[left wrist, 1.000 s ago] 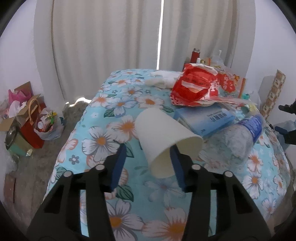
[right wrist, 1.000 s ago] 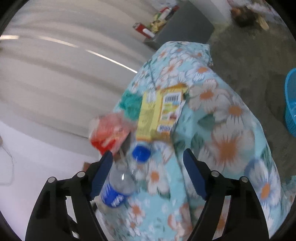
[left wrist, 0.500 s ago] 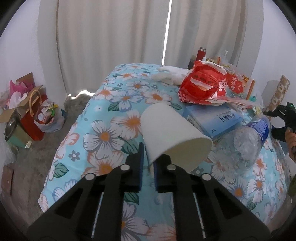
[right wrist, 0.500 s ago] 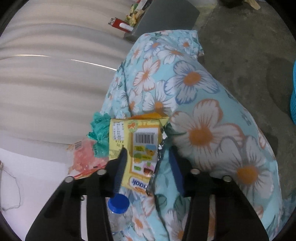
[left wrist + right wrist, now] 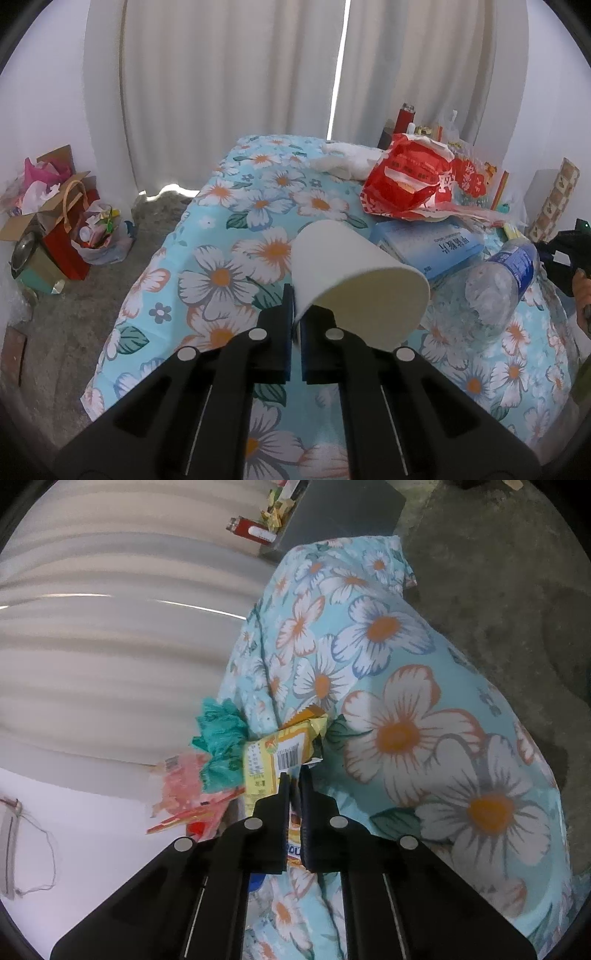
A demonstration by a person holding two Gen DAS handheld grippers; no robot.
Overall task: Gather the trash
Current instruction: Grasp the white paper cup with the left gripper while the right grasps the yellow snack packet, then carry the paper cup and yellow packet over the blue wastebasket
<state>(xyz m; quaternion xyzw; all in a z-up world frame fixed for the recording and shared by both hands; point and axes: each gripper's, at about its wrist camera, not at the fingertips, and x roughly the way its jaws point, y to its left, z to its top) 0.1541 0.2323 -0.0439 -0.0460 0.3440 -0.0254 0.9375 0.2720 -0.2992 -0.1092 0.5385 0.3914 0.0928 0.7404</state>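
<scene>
My left gripper [image 5: 294, 295] is shut on the rim of a white paper cup [image 5: 347, 269] and holds it tilted above the flowered tablecloth [image 5: 229, 229]. My right gripper [image 5: 294, 775] is shut on a yellow snack wrapper [image 5: 275, 757] with a barcode, lifted off the flowered cloth [image 5: 406, 709]. Other trash on the table: a clear plastic bottle with a blue label [image 5: 498, 288], a red plastic bag [image 5: 406, 181], a blue tissue pack [image 5: 432, 247] and white crumpled paper [image 5: 347, 158].
Gift bags and a box of clutter [image 5: 55, 221] stand on the floor at left. Curtains [image 5: 258, 74] hang behind the table. A teal crumpled piece [image 5: 221, 734] and red wrapper [image 5: 184, 786] lie beside the yellow wrapper. A grey cabinet [image 5: 343, 513] stands beyond the table.
Both grippers closed: the left one pinched the cup's rim and lifted it, the right one moved over the yellow wrapper and shut on it.
</scene>
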